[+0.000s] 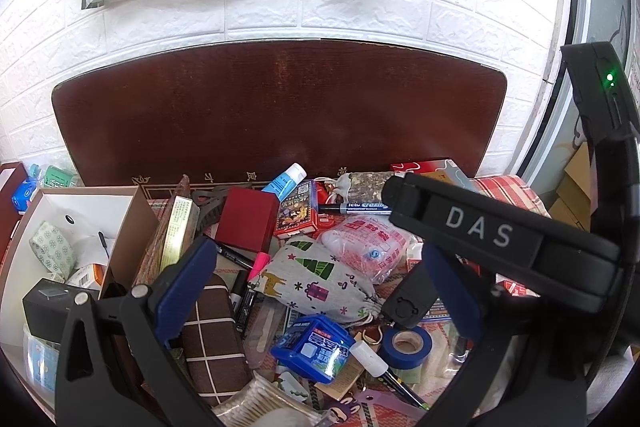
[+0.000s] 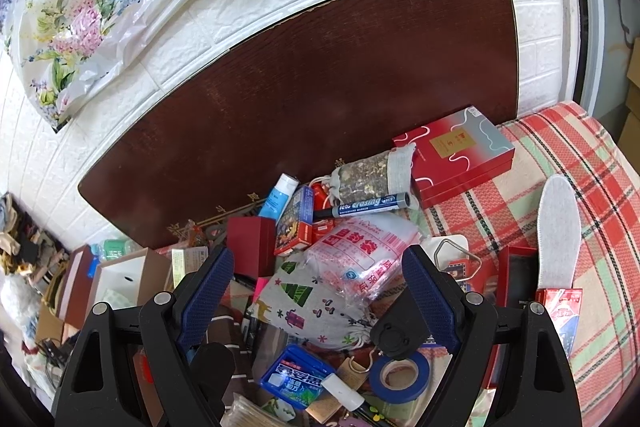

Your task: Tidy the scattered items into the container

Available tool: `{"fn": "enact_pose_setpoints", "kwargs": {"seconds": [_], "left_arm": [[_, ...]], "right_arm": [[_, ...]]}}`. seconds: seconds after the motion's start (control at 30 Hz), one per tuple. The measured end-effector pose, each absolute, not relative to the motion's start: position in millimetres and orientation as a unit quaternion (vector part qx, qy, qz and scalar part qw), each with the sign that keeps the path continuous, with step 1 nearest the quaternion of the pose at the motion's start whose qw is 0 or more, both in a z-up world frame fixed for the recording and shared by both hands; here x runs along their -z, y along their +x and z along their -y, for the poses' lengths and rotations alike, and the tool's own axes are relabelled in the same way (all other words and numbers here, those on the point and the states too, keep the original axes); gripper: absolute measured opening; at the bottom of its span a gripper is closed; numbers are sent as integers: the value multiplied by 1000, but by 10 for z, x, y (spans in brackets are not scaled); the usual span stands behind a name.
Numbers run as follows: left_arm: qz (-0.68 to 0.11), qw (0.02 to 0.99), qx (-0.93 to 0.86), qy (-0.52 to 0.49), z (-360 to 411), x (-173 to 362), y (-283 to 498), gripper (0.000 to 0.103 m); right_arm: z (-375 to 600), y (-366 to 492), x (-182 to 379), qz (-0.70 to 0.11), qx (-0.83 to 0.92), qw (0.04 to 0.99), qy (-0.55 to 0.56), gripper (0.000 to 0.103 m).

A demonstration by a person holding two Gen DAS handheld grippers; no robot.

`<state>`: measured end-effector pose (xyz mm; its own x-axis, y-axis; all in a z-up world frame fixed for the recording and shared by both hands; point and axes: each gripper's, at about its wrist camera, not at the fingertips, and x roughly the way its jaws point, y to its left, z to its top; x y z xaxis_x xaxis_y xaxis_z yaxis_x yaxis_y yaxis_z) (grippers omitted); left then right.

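I am holding both grippers over a heap of scattered items on a plaid cloth [image 2: 560, 163] against a dark wooden board [image 1: 280, 107]. The left gripper [image 1: 320, 283] is standing with its jaws spread wide and nothing between the pads; the right gripper [image 2: 320, 287] is likewise spread, gripping nothing. In the left wrist view the right gripper's black body is crossing the upper right.

The cardboard box [image 1: 132, 227] is sitting at the left edge of the heap, its open top facing up, with a patterned tape roll [image 1: 52, 247] and a few small packs inside. I am looking past both pairs of fingers at a drawstring pouch with Christmas trees [image 1: 312, 279], lying with its long axis running from upper left to lower right, its tied neck pointing toward the lower right. Just beyond it a clear bag with red print [image 1: 368, 243] is resting against the pouch. A whiteboard marker [image 2: 368, 205] is lying nearly level across the back of the heap, cap end toward the right. A blue tape roll [image 2: 400, 371] is lying flat near the right gripper's right finger, and a blue pack [image 1: 312, 347] sits beside it. A red box [image 1: 248, 219] is standing between the cardboard box and the pouch.
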<state>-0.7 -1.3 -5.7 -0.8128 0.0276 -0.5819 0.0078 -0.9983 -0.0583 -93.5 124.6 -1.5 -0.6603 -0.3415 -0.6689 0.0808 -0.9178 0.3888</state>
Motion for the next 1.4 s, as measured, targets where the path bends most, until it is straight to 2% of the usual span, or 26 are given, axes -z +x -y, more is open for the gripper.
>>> {"fn": "enact_pose_setpoints", "kwargs": {"seconds": [0.73,0.97,1.07,1.4], "left_arm": [[33,7,-949,-315,18,73,-54,102],[35,73,-930,-358,90,161,-186,103],[53,71,-927,-364,208,195,-244,103],[143,74,-909,-385,574,313,-423,102]], "right_arm": [[-1238,-964,41,166,893,114,403,88],[-1229,-947,-4,183,894,137,386,88],[-1201,-932,-35,186,894,150,380,87],[-1661,-1070,157,315,859,127,382,87]]}}
